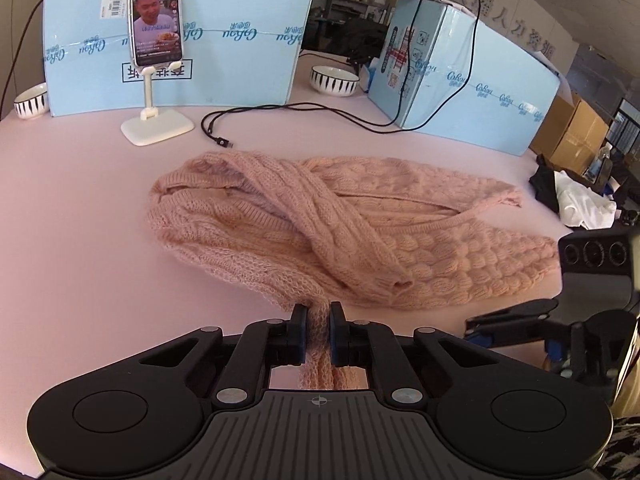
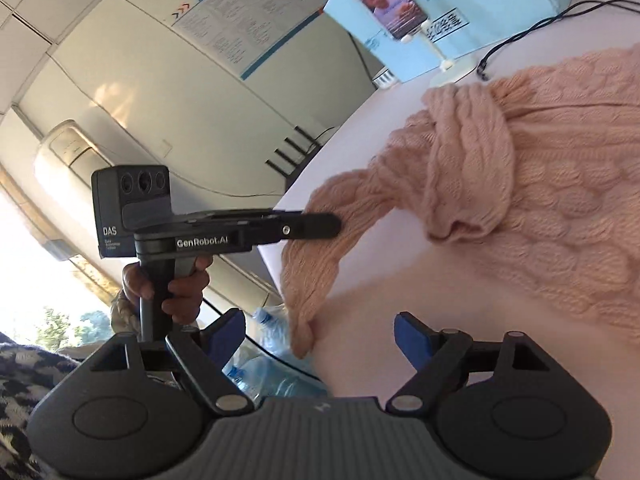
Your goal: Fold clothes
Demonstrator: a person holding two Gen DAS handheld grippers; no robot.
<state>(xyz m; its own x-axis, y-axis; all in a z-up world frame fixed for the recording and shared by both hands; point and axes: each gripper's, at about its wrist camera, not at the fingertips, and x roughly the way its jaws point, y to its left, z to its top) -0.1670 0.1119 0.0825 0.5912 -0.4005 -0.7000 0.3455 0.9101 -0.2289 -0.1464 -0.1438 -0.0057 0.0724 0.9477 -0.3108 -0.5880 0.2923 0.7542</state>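
A pink cable-knit sweater (image 1: 360, 232) lies bunched on the pale pink table (image 1: 80, 220), one sleeve folded across its body. My left gripper (image 1: 319, 320) is shut on the other sleeve at the near edge of the table. In the right wrist view the left gripper (image 2: 320, 226) pinches that sleeve (image 2: 320, 272), and the cuff hangs off the table edge. My right gripper (image 2: 320, 336) is open and empty, just below the hanging cuff. The right gripper also shows at the right edge of the left wrist view (image 1: 512, 316).
A phone on a white stand (image 1: 154, 32) stands at the back, with light blue boxes (image 1: 224, 40) behind it and at the right (image 1: 460, 76). A black cable (image 1: 280, 116) lies on the table. Striped bowls (image 1: 334, 80) sit at the back. Plastic bottles (image 2: 272, 360) lie below the table edge.
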